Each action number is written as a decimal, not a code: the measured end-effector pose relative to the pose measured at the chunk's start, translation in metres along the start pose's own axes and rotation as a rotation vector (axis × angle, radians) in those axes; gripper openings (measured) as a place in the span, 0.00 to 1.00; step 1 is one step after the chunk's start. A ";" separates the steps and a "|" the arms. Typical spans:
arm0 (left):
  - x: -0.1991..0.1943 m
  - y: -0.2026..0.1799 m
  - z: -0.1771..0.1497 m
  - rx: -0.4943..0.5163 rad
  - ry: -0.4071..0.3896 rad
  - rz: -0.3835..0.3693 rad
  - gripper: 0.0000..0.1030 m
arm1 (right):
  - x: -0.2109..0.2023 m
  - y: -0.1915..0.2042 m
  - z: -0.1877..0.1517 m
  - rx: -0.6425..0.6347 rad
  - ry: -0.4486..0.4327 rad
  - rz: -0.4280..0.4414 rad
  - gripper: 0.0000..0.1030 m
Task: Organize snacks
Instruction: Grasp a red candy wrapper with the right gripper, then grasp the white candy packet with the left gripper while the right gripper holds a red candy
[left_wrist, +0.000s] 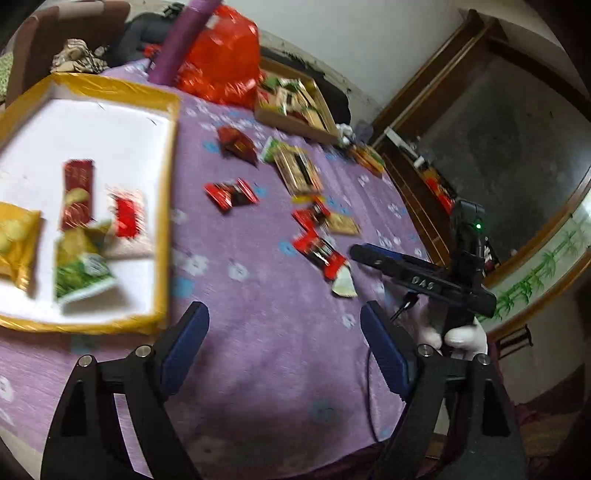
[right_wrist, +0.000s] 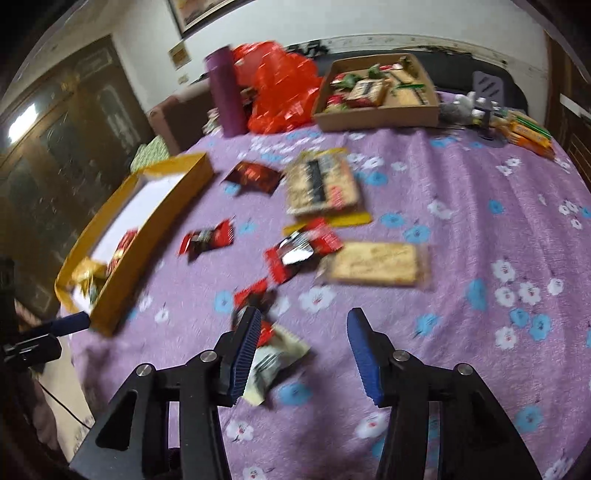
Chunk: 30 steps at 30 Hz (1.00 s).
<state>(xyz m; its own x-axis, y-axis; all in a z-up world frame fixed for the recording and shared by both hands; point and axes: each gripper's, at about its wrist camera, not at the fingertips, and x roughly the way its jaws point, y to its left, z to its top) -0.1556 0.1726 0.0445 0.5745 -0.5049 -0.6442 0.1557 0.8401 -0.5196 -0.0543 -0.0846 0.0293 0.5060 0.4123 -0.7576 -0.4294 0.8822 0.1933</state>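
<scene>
Loose snack packets lie on a purple flowered cloth (left_wrist: 258, 332). In the left wrist view, a yellow-rimmed white tray (left_wrist: 122, 136) at left holds several packets, among them a green one (left_wrist: 79, 273) and a red one (left_wrist: 75, 195). My left gripper (left_wrist: 284, 332) is open and empty above bare cloth beside the tray. My right gripper (right_wrist: 301, 343) is open over the cloth; a white and red packet (right_wrist: 275, 362) lies just by its left finger. It also shows in the left wrist view (left_wrist: 369, 254). Red packets (right_wrist: 301, 251) and a biscuit pack (right_wrist: 373, 264) lie ahead.
A brown cardboard box (right_wrist: 376, 114) with snacks stands at the back, with a red plastic bag (right_wrist: 280, 85) and a purple bottle (right_wrist: 225, 92) left of it. Orange packs (right_wrist: 528, 133) lie at the far right edge. The yellow tray (right_wrist: 155, 229) stands at left.
</scene>
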 end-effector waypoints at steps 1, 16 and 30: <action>0.002 -0.006 -0.001 0.015 0.004 0.005 0.82 | 0.003 0.005 -0.003 -0.014 0.011 0.013 0.50; 0.054 -0.044 0.015 0.122 0.080 0.105 0.82 | 0.007 -0.001 -0.026 -0.036 0.029 -0.072 0.23; 0.103 -0.072 0.029 0.147 0.156 0.073 0.82 | -0.019 -0.009 -0.052 -0.145 0.101 0.117 0.24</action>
<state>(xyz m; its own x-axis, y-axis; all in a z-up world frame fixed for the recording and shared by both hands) -0.0841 0.0654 0.0319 0.4587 -0.4570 -0.7621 0.2408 0.8894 -0.3885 -0.0986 -0.1120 0.0097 0.3716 0.4788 -0.7954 -0.5877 0.7846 0.1977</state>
